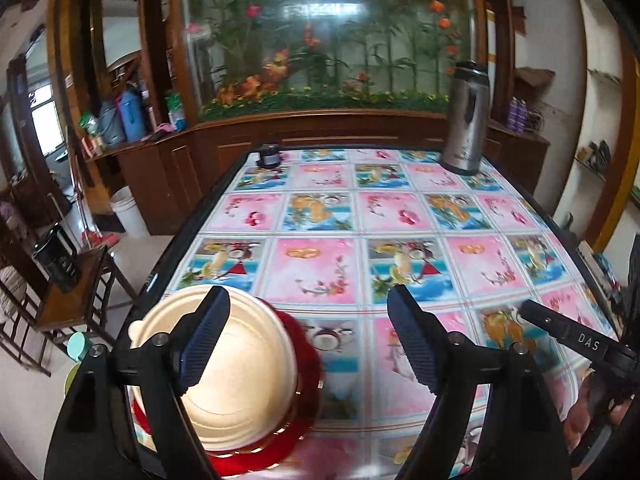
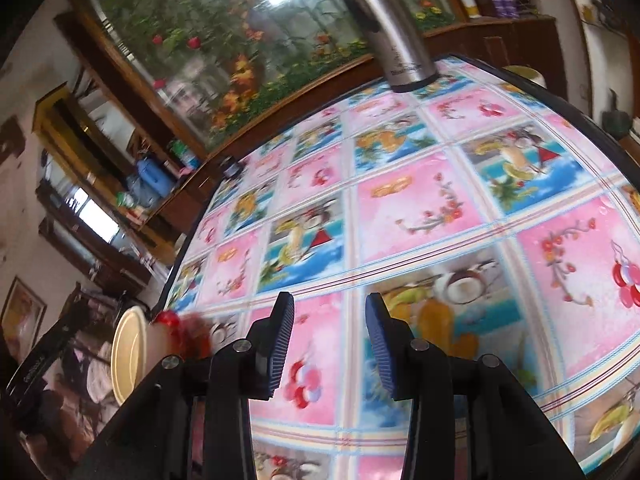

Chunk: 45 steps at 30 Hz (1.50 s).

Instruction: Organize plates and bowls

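Lower left of the left wrist view, we see a cream bowl (image 1: pixel 236 380) sitting in or on a red plate (image 1: pixel 280 452), right at the near-left corner of the table (image 1: pixel 400 216). Whether more dishes are stacked under it, we cannot tell.

Left gripper (image 1: pixel 308 340): jaws wide, nothing held. Its left finger (image 1: pixel 204 336) overlaps the bowl in the picture, while the right finger stands over bare tablecloth, so the stack is off-centre to the left of the gap and not between the pads. Contact between finger and bowl: cannot tell.

Right gripper (image 2: pixel 330 344): jaws part open, nothing between them, only tablecloth beyond. In the right wrist view the bowl (image 2: pixel 130 356) and a blurred red rim (image 2: pixel 188 336) sit at the lower left edge of the frame, well apart from this gripper.

Risks, as we judge them:
- Stack is close to the table edge. A sideways nudge from the left finger could push it off.
- Bowl rests loose on the plate. Grabbing the plate rim alone could tip or slide the bowl.
- Both grippers are near each other at lower right of the left view, so they could clash.
- Steel flask (image 1: pixel 466 120) at upper right is far off and no issue.
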Motion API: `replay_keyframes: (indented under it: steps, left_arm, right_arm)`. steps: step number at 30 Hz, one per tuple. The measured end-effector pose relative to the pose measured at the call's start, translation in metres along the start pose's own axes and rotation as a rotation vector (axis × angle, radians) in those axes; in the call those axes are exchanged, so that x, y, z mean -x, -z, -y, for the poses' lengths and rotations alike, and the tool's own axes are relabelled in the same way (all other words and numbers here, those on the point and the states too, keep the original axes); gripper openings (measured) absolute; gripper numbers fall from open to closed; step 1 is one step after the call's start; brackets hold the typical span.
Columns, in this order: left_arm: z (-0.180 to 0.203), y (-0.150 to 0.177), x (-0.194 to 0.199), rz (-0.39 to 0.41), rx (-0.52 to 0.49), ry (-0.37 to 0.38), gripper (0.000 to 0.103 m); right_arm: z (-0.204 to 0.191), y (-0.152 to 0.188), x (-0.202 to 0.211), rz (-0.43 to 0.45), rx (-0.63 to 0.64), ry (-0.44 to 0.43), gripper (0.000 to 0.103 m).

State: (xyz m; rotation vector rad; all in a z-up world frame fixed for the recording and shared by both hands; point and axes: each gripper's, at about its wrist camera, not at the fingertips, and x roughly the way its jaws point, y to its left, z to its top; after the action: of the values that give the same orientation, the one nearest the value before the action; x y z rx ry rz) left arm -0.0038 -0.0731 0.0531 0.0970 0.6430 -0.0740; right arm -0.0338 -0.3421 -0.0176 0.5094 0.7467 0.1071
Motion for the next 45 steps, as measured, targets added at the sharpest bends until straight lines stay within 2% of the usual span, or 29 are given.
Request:
replay_keyframes:
  steps: [3, 8, 13, 25, 33, 45]
  left_arm:
    - [0.009, 0.001, 0.001, -0.009, -0.008, 0.035, 0.081]
    - [0.017, 0.003, 0.01, 0.022, -0.015, 0.021, 0.081]
    - [0.02, 0.007, 0.01, 0.014, -0.027, 0.029, 0.082]
    - [-0.025, 0.03, 0.026, 0.021, 0.056, -0.079, 0.082]
    - [-0.055, 0.051, 0.047, 0.017, 0.105, -0.153, 0.082]
    - [-0.083, 0.085, 0.092, 0.028, 0.153, -0.211, 0.082]
  right_arm:
    - [-0.012, 0.004, 0.003, 0.003, 0.036, -0.011, 0.04]
    - [-0.027, 0.009, 0.007, 0.022, 0.096, -0.024, 0.041]
    - [-0.034, 0.011, 0.011, 0.04, 0.114, -0.049, 0.041]
    - [-0.095, 0.03, 0.013, 0.026, 0.26, -0.161, 0.041]
    - [-0.143, 0.061, 0.015, -0.002, 0.372, -0.237, 0.041]
    - [-0.192, 0.108, 0.045, -0.005, 0.476, -0.318, 0.041]
